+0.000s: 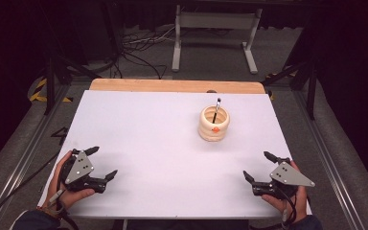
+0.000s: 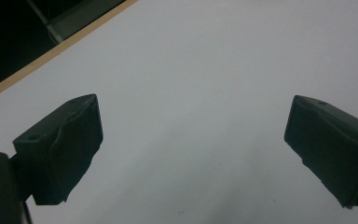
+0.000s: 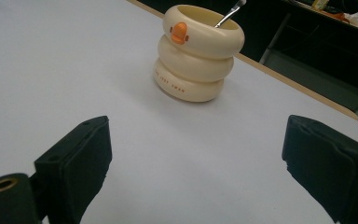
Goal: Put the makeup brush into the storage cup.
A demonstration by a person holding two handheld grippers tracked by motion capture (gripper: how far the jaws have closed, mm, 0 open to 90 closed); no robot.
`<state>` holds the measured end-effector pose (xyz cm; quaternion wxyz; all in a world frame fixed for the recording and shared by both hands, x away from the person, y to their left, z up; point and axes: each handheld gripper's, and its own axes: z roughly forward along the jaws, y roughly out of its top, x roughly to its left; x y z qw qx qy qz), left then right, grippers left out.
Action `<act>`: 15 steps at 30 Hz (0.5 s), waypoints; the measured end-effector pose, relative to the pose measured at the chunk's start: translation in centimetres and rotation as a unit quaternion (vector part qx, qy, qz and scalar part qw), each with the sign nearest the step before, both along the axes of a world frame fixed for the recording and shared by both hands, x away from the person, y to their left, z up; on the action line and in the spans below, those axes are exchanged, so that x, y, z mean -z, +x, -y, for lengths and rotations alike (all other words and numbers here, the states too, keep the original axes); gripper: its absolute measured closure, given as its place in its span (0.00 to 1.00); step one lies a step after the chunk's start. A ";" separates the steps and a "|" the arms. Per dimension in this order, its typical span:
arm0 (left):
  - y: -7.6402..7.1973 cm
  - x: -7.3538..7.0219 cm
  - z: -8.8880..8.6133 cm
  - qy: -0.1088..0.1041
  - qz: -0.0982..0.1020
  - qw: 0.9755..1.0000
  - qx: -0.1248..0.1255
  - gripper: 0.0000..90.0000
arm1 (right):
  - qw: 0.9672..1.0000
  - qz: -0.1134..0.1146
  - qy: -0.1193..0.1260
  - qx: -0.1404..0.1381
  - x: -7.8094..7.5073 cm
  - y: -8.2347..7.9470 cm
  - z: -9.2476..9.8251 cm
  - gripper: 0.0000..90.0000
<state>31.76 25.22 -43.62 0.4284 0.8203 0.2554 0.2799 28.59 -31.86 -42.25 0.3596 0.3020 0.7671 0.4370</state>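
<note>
Dark floor with loose cables (image 1: 143, 40) and a pale metal stand (image 1: 215, 36) lay beyond the far edge of the desk (image 1: 139, 124), whose white top covered nearly the whole surface and left only a strip of bare wood along the far side. Black frame rails ran along the left and right of it.

At the near left, the person's left hand (image 1: 69, 194) held the left gripper (image 1: 103, 163) just above the white surface, its grey three-cornered plate facing up. Its jaws stood wide apart and held nothing; in the left gripper view only bare white desk lay between them, with the wooden edge far off to the left.

At the near right, the right hand (image 1: 287, 199) held the right gripper (image 1: 258, 166), its jaws likewise spread wide and empty, pointing toward the far left.

A cream holder (image 1: 214, 123) shaped like three stacked rings, with a small orange beak (image 3: 179, 31) on its top ring, stood upright on the far right part of the desk, well apart from both grippers. In the right gripper view it sat ahead of the jaws, near the wooden edge. A thin dark pen (image 1: 216, 109) leaned inside it, its tip rising above the rim
</note>
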 end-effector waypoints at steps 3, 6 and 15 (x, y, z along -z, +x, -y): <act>-0.2 0.3 -0.6 -0.002 -0.006 1.000 -0.003 0.06 | 1.000 -0.003 -0.001 0.000 0.1 0.1 0.0 0.10; -0.7 0.5 -1.2 -0.006 -0.010 1.000 -0.009 0.05 | 1.000 -0.003 -0.005 0.002 0.1 0.0 0.0 0.10; -1.7 0.8 -3.0 -0.048 -0.018 0.998 -0.029 0.06 | 1.000 -0.006 -0.007 0.002 0.2 0.1 0.0 0.10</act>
